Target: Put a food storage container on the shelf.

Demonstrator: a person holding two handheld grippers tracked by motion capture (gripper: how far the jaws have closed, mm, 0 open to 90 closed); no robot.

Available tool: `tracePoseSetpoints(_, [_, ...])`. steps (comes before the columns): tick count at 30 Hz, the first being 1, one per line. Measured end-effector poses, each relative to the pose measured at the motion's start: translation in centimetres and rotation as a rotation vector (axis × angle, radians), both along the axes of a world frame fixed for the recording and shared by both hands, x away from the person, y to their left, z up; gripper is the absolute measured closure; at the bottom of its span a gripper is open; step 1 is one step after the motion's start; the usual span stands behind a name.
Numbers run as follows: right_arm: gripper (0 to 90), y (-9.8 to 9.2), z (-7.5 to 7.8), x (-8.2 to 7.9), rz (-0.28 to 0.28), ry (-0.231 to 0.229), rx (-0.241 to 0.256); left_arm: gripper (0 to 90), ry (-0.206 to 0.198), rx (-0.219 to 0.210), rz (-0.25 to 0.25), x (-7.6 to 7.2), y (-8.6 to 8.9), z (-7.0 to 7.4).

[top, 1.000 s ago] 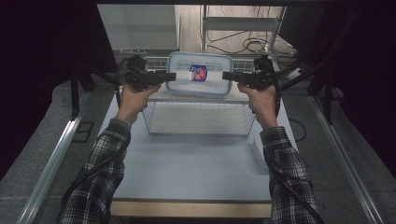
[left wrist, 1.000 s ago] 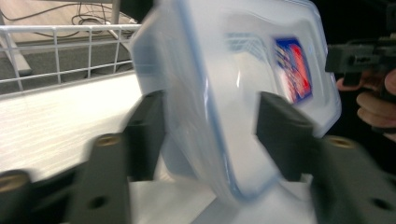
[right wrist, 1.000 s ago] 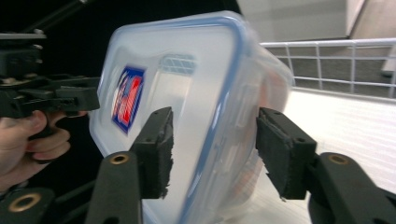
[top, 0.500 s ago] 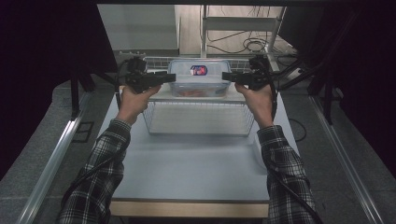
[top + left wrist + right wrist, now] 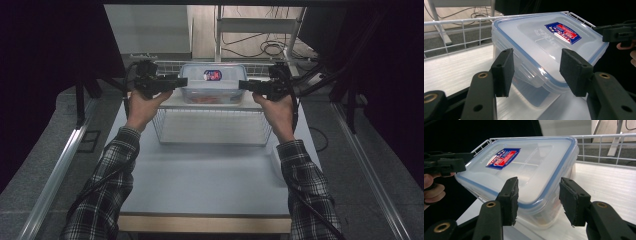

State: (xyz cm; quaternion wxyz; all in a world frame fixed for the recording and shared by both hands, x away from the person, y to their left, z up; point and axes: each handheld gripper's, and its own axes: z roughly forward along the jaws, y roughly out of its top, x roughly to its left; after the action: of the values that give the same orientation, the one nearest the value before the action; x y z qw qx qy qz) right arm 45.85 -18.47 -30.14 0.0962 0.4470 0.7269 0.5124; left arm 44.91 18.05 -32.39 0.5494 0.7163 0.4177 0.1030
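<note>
A clear plastic box (image 5: 212, 83) with a blue-edged lid and a red-and-blue label (image 5: 213, 75) sits on the top shelf (image 5: 172, 102) of a white wire rack (image 5: 212, 127), which stands on the far part of the bench (image 5: 205, 175). A low wire rail (image 5: 165, 65) runs behind the box. The left hand-held gripper (image 5: 176, 82) is at the box's left end and the right hand-held gripper (image 5: 246, 85) at its right end, each pointing inward at the box. In the left gripper view the left hand-held gripper (image 5: 535, 71) is released: its jaws stand apart on either side of a corner of the box (image 5: 549, 50), with a gap showing beside each pad. In the right gripper view the right hand-held gripper (image 5: 539, 197) is likewise released, its jaws spread around the opposite corner of the box (image 5: 529, 170); whether a pad touches the plastic cannot be told. The box rests on the shelf, tilted in neither view beyond the camera's own slant.
</note>
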Motion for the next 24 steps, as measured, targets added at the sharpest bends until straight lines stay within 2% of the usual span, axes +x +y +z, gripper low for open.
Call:
tracePoseSetpoints(4, [50.4, -0.1, -0.1, 0.0, 0.001, -0.002, 0.014, 45.1, 0.002, -0.005, 0.009, -0.1, 0.0, 0.0])
tracePoseSetpoints(5, [50.3, -0.1, -0.1, 0.0, 0.002, -0.005, 0.014, 44.6, -0.01, 0.021, 0.017, -0.3, -0.2, 0.2])
tracePoseSetpoints(6, [50.1, -0.1, -0.1, 0.0, 0.004, -0.008, 0.013, 42.9, -0.017, 0.042, 0.016, -0.4, -0.2, 0.3])
tracePoseSetpoints(7, [50.1, -0.1, -0.1, 0.0, 0.004, -0.008, 0.013, 41.1, -0.017, 0.042, 0.016, -0.4, -0.2, 0.3])
tracePoseSetpoints(8, [46.5, -0.2, -0.1, 0.0, 0.012, -0.012, 0.021, 38.5, -0.019, 0.053, 0.006, -0.6, -0.2, 0.4])
tracePoseSetpoints(11, [42.1, -0.4, -0.1, -0.1, 0.021, -0.025, 0.035, 32.7, -0.024, 0.051, 0.003, -1.1, -0.1, 0.5])
tracePoseSetpoints(17, [32.6, -0.3, 0.0, -0.8, 0.048, -0.049, 0.019, 22.8, -0.023, 0.045, -0.011, -2.0, 0.3, 0.3])
tracePoseSetpoints(24, [23.1, -0.1, -0.1, -1.7, 0.083, -0.082, -0.026, 13.6, -0.047, 0.069, -0.027, -4.0, 0.8, -0.4])
